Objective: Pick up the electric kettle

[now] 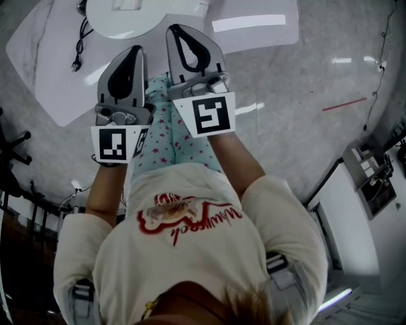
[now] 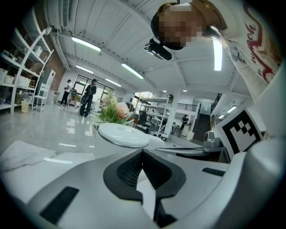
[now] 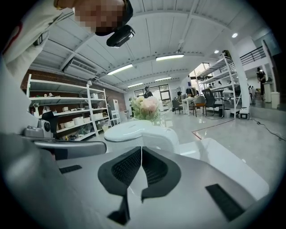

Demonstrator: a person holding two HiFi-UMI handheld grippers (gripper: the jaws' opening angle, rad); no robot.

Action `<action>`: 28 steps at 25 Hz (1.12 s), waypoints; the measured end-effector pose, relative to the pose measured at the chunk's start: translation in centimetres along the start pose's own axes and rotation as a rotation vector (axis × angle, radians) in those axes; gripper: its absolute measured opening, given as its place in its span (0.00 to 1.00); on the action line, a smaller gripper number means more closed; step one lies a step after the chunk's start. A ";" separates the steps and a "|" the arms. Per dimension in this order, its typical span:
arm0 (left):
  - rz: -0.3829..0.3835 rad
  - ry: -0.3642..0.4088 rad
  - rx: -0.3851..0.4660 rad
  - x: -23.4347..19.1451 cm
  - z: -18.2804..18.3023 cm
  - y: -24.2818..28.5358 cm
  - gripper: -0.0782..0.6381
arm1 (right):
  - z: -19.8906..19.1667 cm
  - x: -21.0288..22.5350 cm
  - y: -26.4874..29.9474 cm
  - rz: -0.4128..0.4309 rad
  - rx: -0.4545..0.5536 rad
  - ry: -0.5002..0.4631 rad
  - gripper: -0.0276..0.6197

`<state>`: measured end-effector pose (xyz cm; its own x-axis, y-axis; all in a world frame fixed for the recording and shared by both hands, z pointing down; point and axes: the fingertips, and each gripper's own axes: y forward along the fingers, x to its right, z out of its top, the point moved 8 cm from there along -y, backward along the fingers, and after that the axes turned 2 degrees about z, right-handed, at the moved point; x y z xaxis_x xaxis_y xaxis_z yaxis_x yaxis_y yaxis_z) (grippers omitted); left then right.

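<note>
Approach step: my left gripper (image 2: 142, 152) and right gripper (image 3: 141, 149) are both pressed together, empty, near the kettle (image 1: 143, 16), which sits back from the table's (image 1: 44, 57) near edge. Next I spread one pair and go for the handle.

Kettle (image 1: 146, 16) close ahead, open tabletop (image 1: 279, 16) right, power cord (image 1: 80, 41) left

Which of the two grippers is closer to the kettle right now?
The right gripper: in the head view its tips nearly reach the white kettle, while the left gripper sits further back. Both are shut and empty.
</note>
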<state>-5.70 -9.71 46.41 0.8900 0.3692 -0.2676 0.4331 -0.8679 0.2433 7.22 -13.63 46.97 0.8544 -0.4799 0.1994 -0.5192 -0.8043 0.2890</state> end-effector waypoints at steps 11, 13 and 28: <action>-0.005 0.002 -0.017 0.6 -1.7 0.1 0.11 | -2.4 1.1 0.2 -0.036 -0.029 0.013 0.07; -0.009 0.000 -0.022 0.7 -1.9 0.3 0.11 | -2.8 1.6 0.2 -0.048 -0.035 0.010 0.07; -0.045 0.007 -0.059 0.7 -2.4 0.2 0.11 | -4.8 4.9 0.5 -0.157 -0.097 0.034 0.40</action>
<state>-4.63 -8.86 48.52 0.8705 0.4097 -0.2726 0.4799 -0.8295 0.2857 11.05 -14.74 52.62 0.9249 -0.3372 0.1756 -0.3801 -0.8300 0.4081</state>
